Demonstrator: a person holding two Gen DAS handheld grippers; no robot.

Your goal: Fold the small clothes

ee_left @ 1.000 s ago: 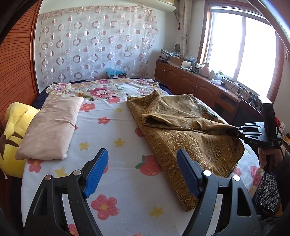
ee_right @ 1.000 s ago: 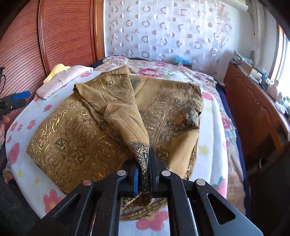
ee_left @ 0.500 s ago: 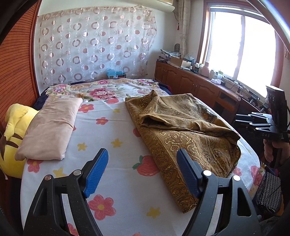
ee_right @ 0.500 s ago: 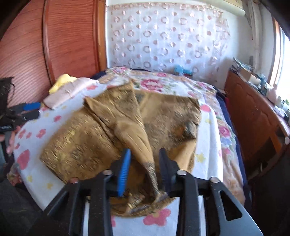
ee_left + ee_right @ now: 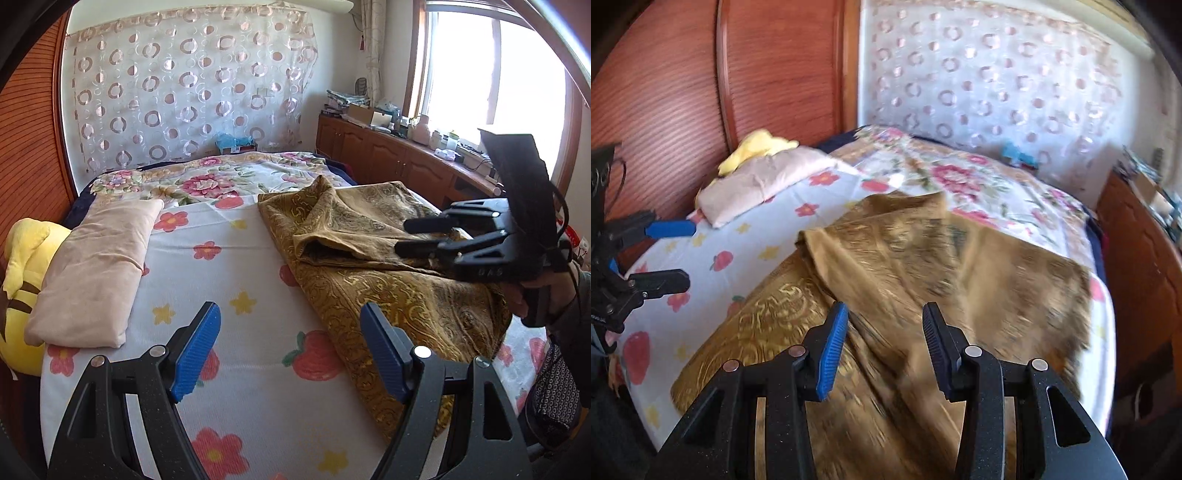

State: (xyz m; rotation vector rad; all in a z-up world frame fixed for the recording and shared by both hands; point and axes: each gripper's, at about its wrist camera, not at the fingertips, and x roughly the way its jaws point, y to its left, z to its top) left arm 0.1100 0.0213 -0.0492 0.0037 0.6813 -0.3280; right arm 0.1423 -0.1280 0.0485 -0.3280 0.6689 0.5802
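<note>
Gold patterned garment lies rumpled on bed, R side. L hand-held gripper released, above sheet. R hand-held gripper released, empty, w/ garment below.

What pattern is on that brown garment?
Gold scrollwork on brown garment, clearest in the left wrist view.

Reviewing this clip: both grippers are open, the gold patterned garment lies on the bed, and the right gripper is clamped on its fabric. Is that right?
Not quite. The right gripper holds nothing: in the right wrist view its jaws stand apart above the gold patterned garment, no fabric between them. The left gripper is open too, and the garment lies on the bed.
</note>
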